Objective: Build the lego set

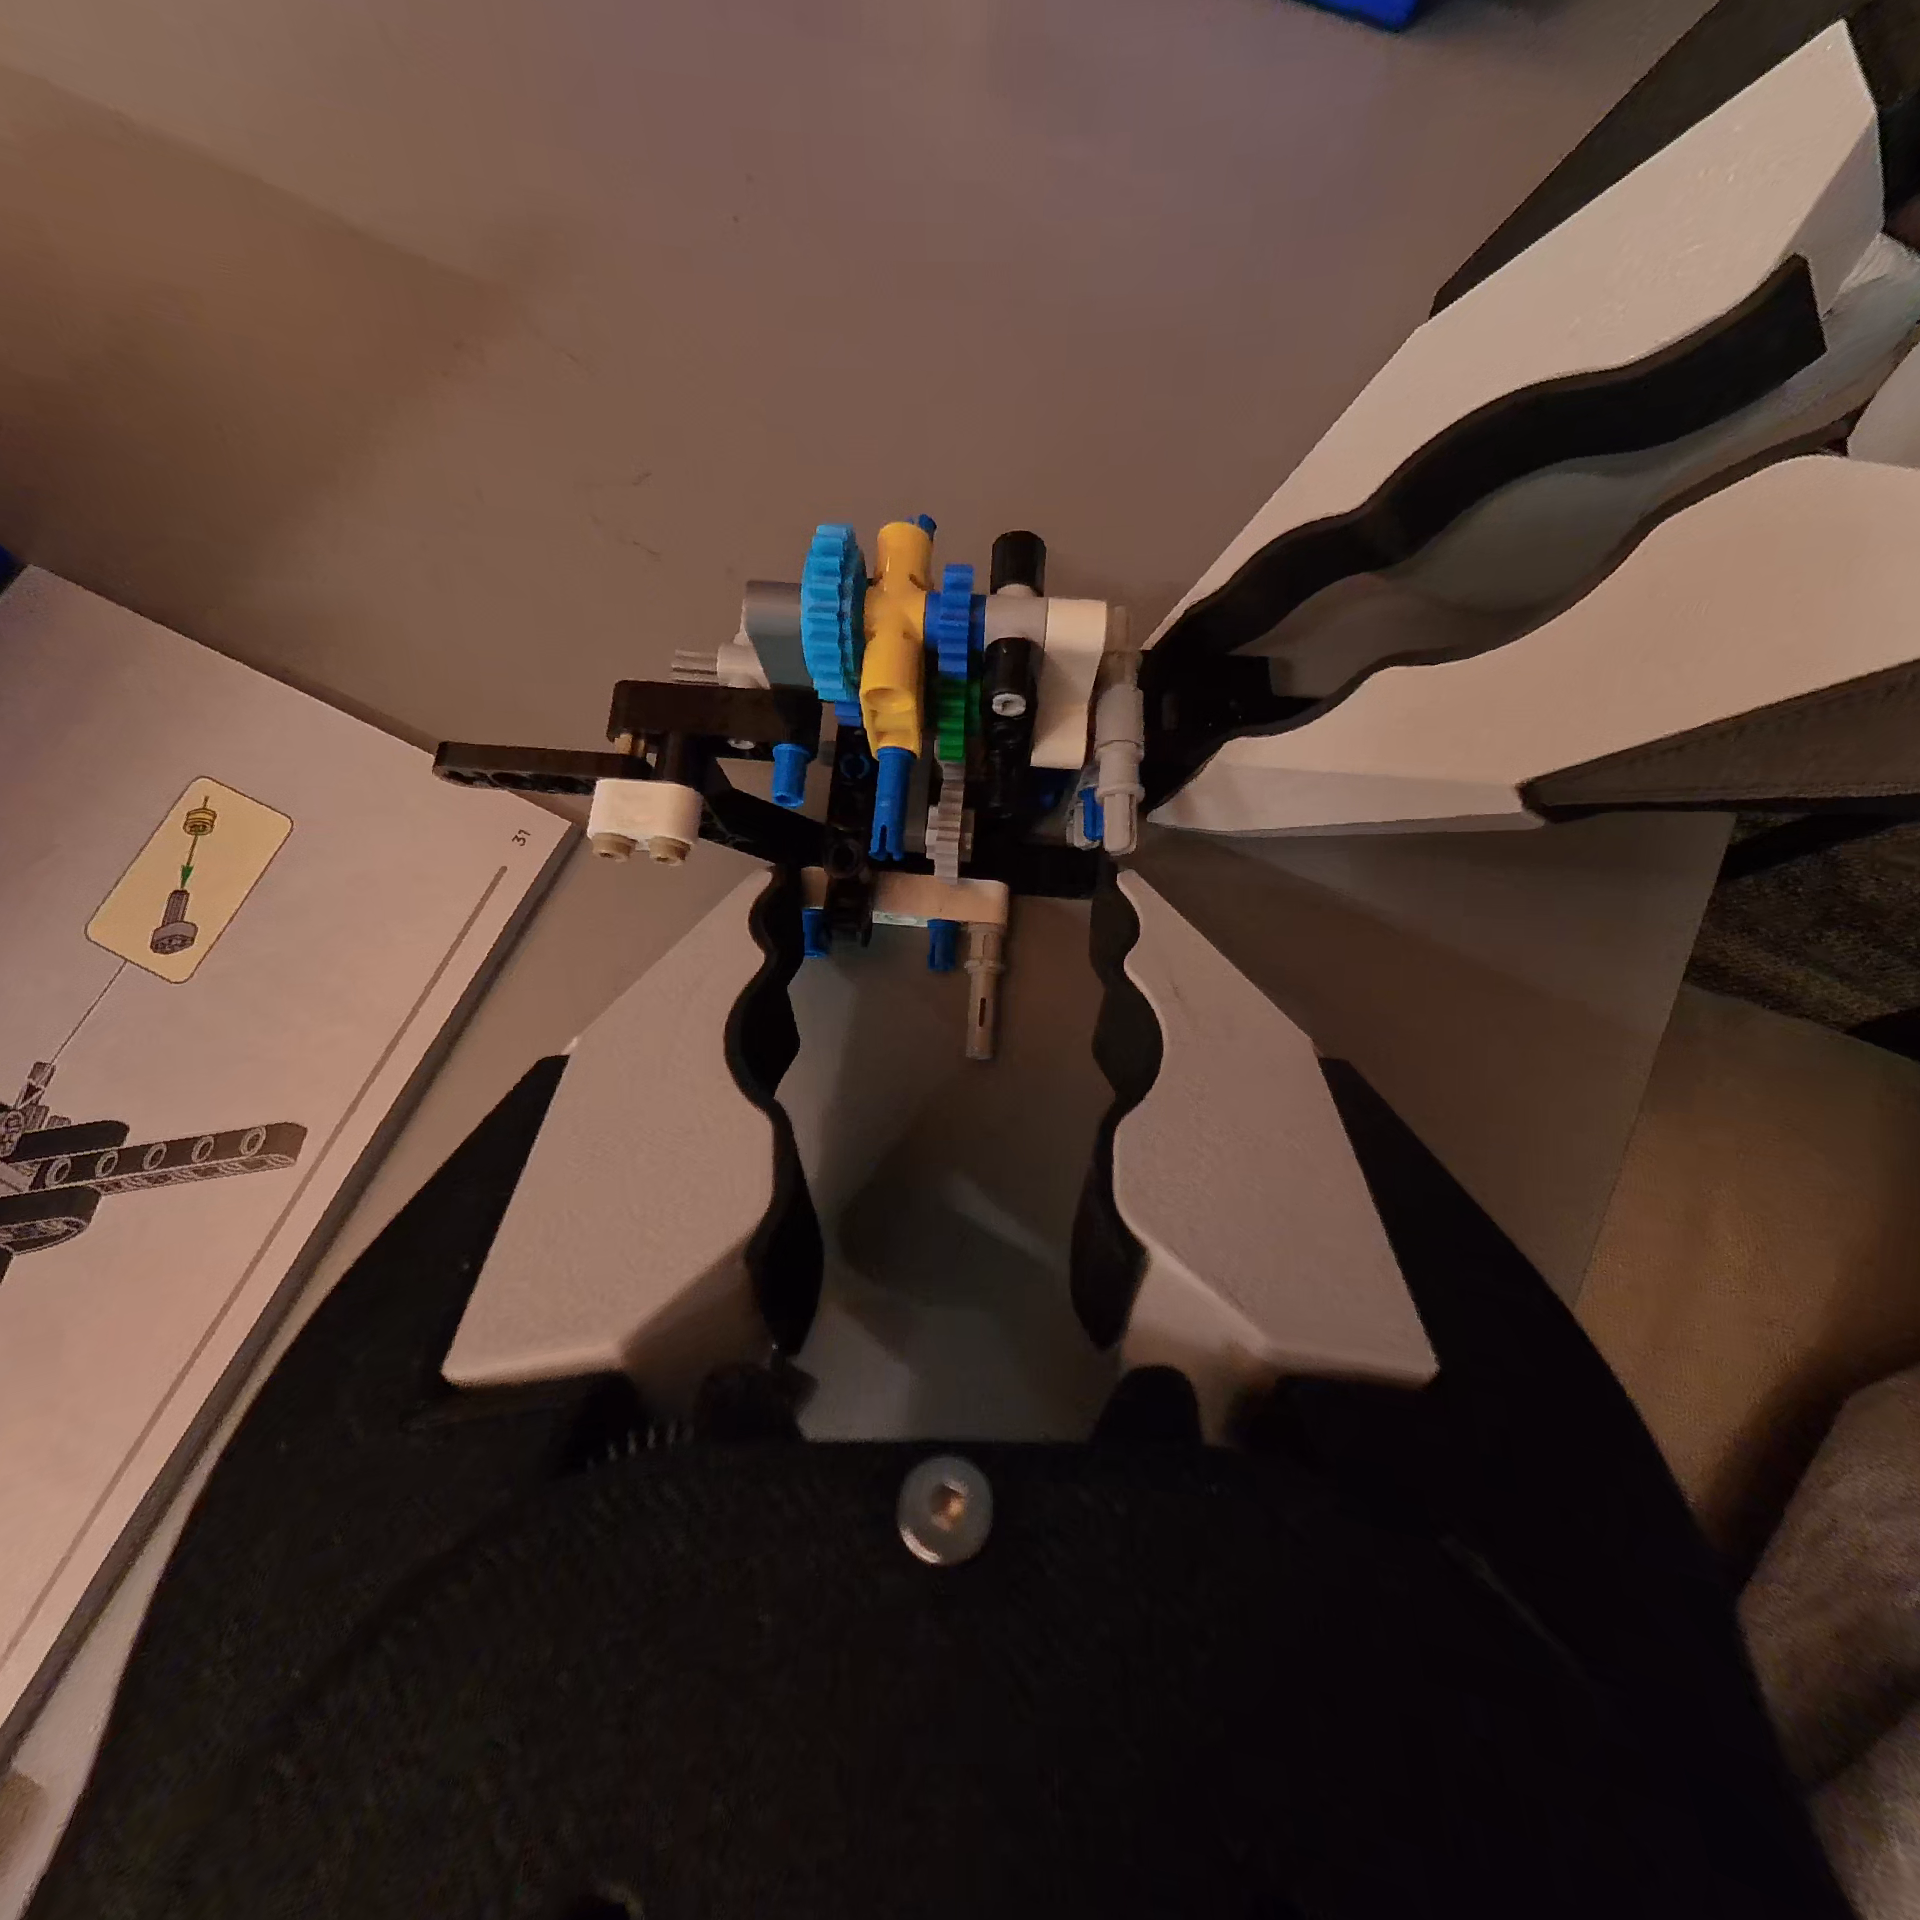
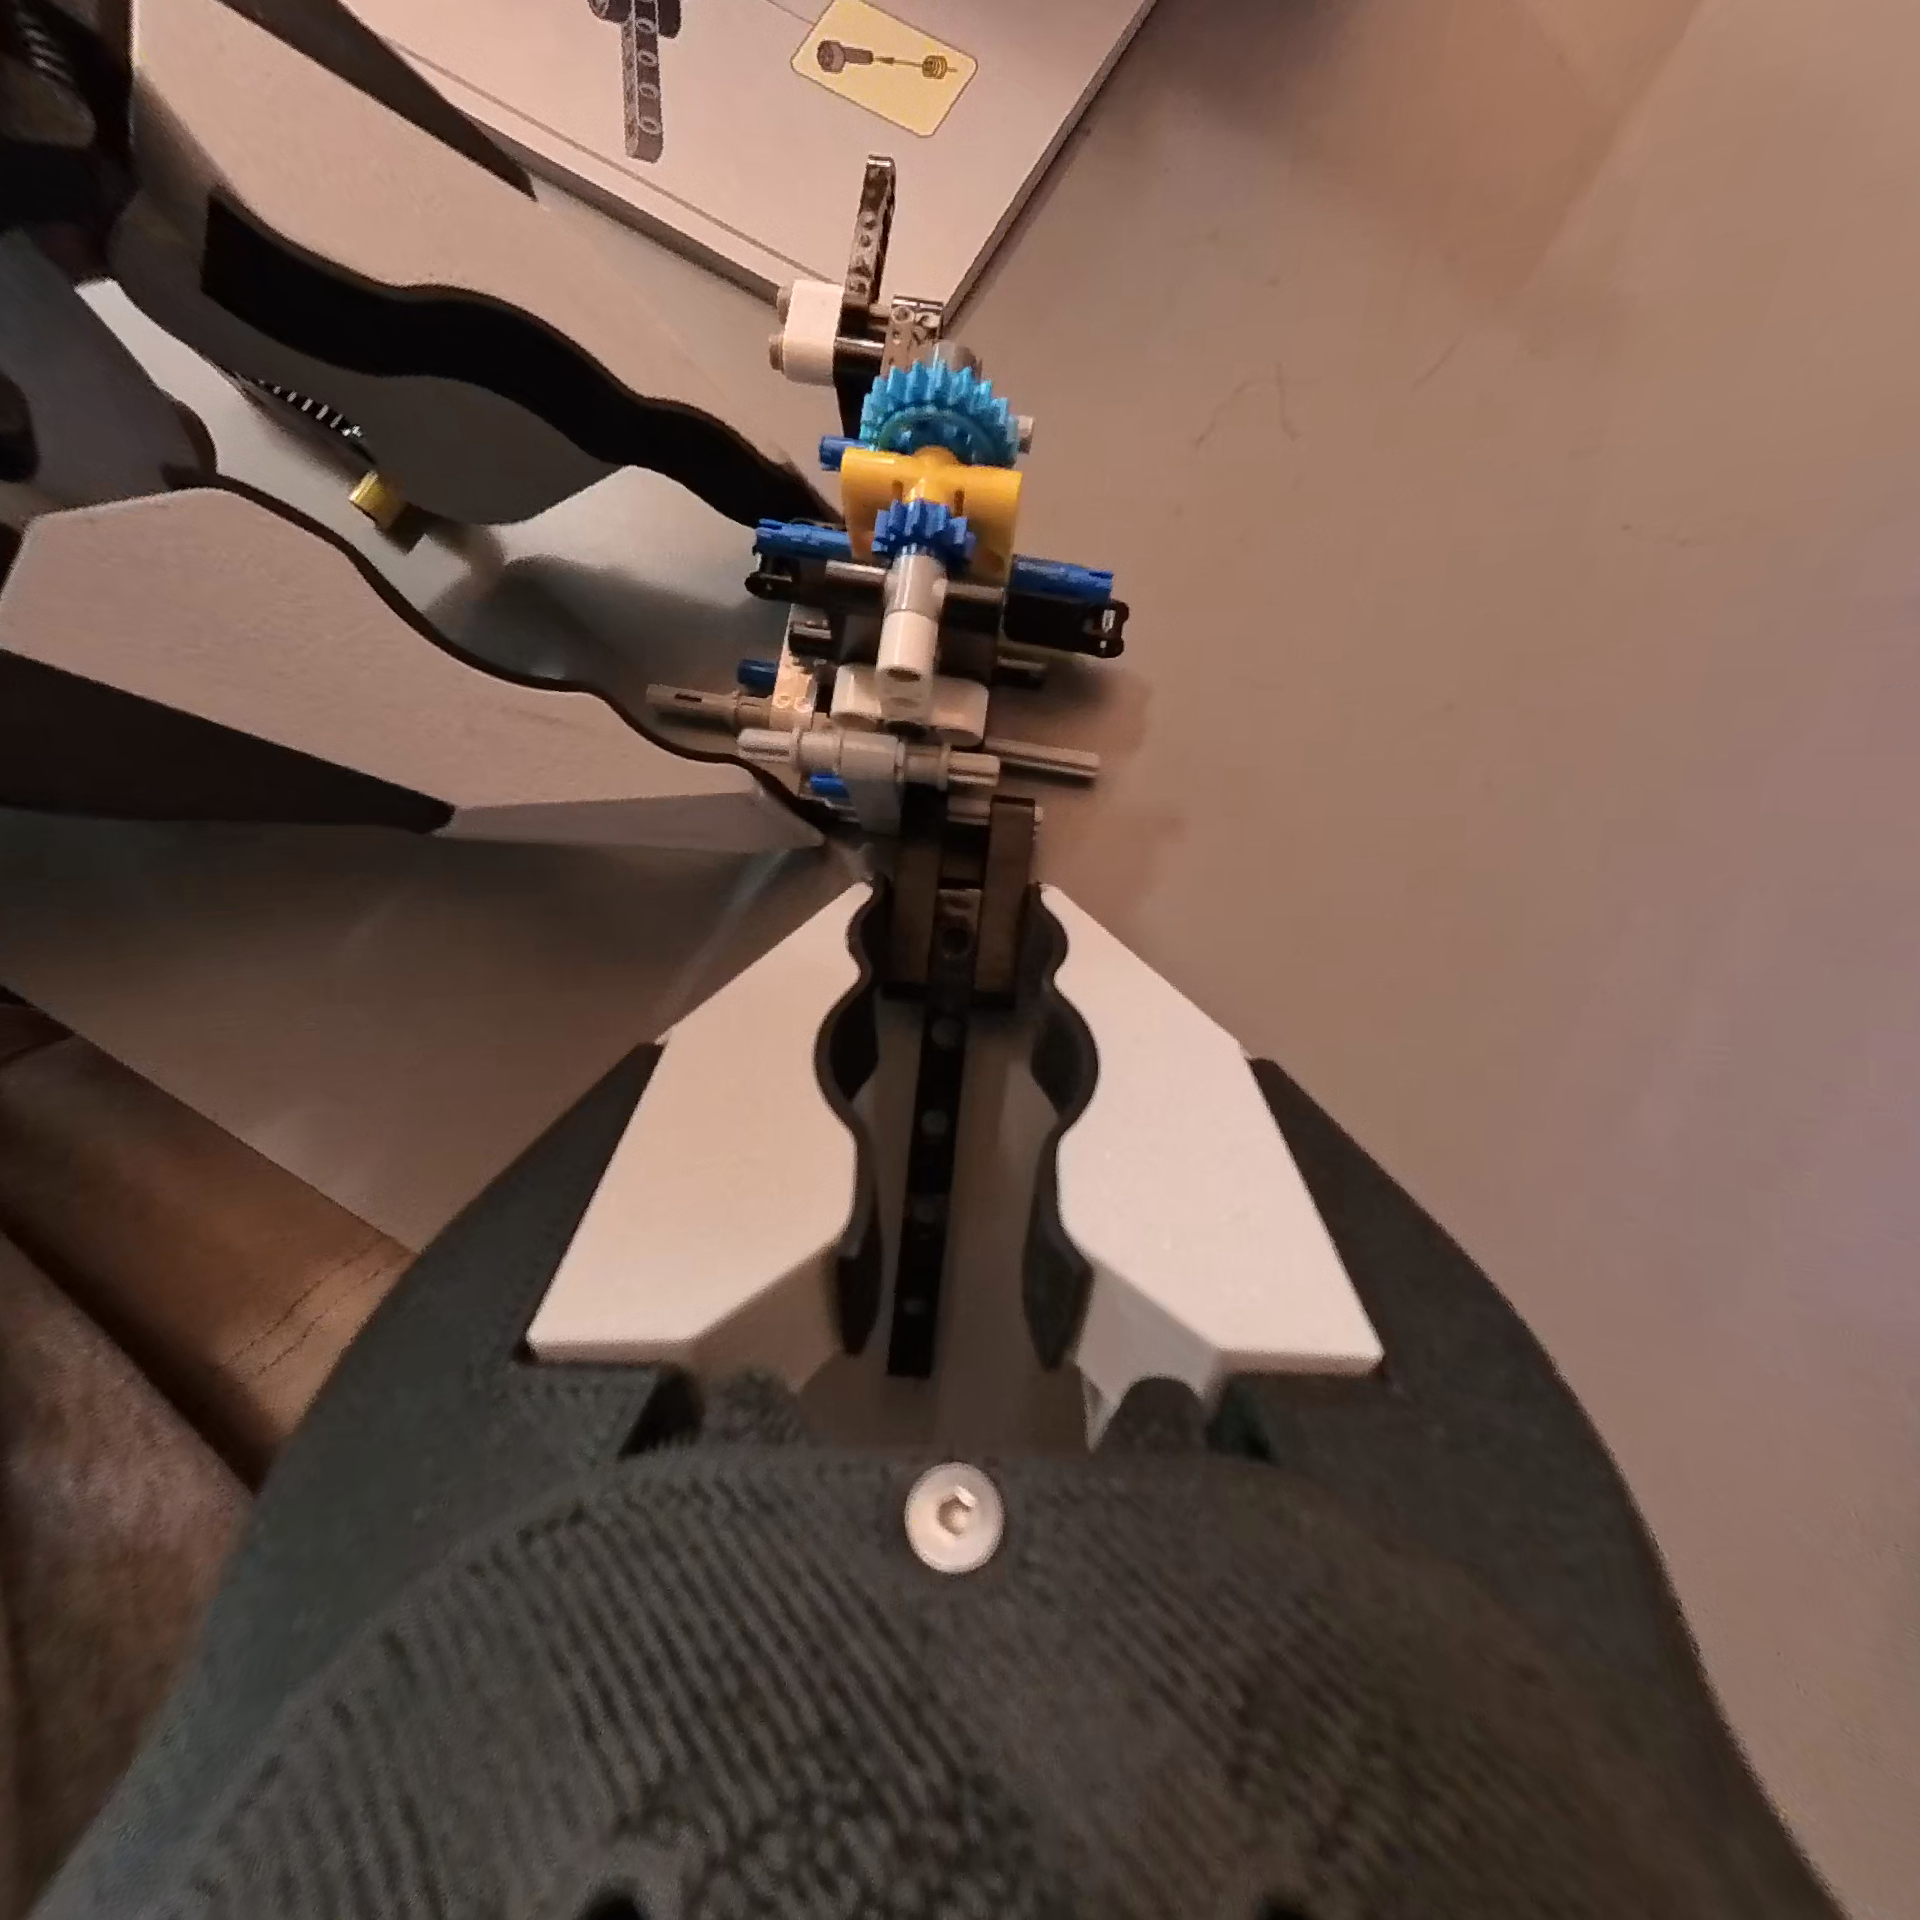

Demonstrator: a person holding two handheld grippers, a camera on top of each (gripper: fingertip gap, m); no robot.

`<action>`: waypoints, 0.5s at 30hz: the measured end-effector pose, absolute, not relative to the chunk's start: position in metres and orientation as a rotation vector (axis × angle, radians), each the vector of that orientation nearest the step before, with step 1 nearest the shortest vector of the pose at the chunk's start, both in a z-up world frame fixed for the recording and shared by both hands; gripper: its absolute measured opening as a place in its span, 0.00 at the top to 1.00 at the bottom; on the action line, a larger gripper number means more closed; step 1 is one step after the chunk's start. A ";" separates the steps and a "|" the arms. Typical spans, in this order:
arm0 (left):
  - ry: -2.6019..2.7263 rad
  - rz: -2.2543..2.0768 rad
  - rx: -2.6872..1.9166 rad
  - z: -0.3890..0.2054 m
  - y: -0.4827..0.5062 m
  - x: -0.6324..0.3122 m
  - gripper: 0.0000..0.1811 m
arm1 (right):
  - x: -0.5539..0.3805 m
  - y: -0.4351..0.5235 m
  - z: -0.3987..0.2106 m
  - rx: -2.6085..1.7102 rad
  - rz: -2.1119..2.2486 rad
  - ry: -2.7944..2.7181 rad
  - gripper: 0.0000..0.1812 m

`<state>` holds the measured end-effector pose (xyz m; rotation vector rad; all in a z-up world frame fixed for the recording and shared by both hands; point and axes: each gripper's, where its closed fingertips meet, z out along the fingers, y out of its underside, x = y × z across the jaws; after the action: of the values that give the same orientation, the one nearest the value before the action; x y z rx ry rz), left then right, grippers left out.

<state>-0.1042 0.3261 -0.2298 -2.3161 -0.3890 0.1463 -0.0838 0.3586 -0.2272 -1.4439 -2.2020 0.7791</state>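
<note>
A partly built lego assembly (image 1: 894, 707) has a light blue gear, a yellow connector, a dark blue gear, a green gear, black beams and white and grey pieces. Both grippers hold it above the table. My left gripper (image 1: 940, 894) is shut on its black base at the near side. My right gripper (image 2: 956, 914) is shut on the black beams at the end of the assembly (image 2: 925, 582), and a long black beam (image 2: 925, 1143) runs back between its fingers. In the left wrist view the right gripper (image 1: 1158, 738) comes in from the right. In the right wrist view the left gripper (image 2: 810, 665) comes in from the left.
An open instruction booklet (image 1: 260, 987) lies on the grey table (image 1: 727, 312) to the left, and it also shows in the right wrist view (image 2: 790, 125). A blue object (image 1: 1351, 10) sits at the far edge. Grey fabric (image 1: 1829, 1558) lies beyond the table's right edge.
</note>
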 end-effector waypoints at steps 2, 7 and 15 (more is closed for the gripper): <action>-0.393 0.136 -2.316 -0.230 0.326 -0.104 0.70 | -0.084 0.359 -0.227 -1.462 0.793 -2.192 0.86; -0.394 0.132 -2.318 -0.230 0.326 -0.104 0.69 | -0.084 0.359 -0.227 -1.467 0.795 -2.183 0.86; -0.373 0.098 -2.320 -0.230 0.325 -0.102 0.69 | -0.084 0.359 -0.227 -1.474 0.792 -2.181 0.86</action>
<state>-0.1025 0.3248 -0.2300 -2.3199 -0.3733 0.0977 -0.0842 0.3592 -0.2273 -1.4736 -2.1810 0.7918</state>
